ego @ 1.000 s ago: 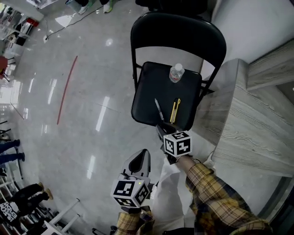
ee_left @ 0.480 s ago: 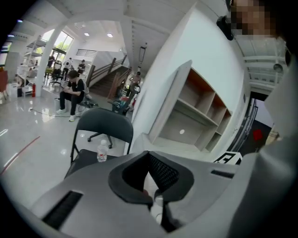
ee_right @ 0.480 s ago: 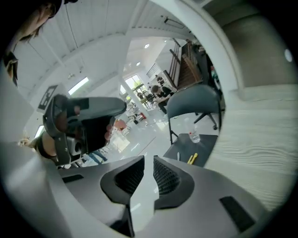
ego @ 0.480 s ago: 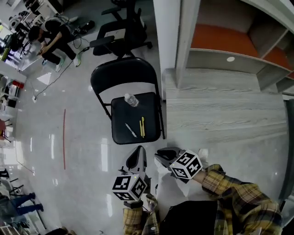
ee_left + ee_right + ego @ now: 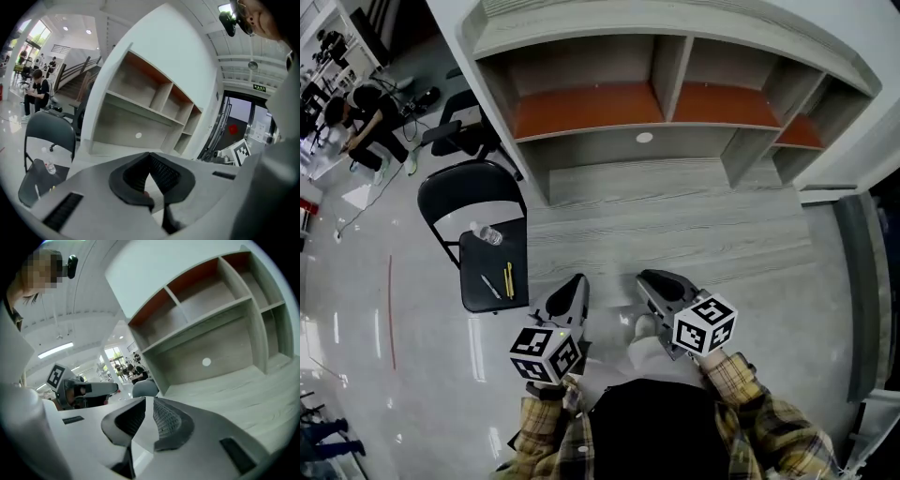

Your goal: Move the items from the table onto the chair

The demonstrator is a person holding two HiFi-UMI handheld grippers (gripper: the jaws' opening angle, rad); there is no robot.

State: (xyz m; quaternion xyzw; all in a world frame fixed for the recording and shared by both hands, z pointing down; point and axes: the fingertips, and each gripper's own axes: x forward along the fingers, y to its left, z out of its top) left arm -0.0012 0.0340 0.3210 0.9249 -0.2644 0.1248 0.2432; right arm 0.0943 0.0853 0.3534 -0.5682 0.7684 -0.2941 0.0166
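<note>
The black folding chair [image 5: 474,292] stands left of the grey wooden table [image 5: 694,220]. On its seat are a clear water bottle [image 5: 487,234], a dark pen [image 5: 490,286] and a yellow pen-like item [image 5: 507,278]. The bottle [image 5: 48,167] also shows in the left gripper view. My left gripper [image 5: 574,281] hovers at the table's front left corner, shut and empty. My right gripper [image 5: 649,277] is over the table's front edge, its jaws slightly apart with nothing between them. No loose item shows on the tabletop.
A shelf unit [image 5: 656,89] with orange-backed compartments rises at the table's back. A black office chair [image 5: 455,141] stands behind the folding chair. A person [image 5: 361,117] works at a bench far left. A red line [image 5: 391,309] marks the glossy floor.
The head view has swung from the chair to the table. The right gripper has drawn back from the chair seat to the table's front edge; the left gripper stays shut beside it.
</note>
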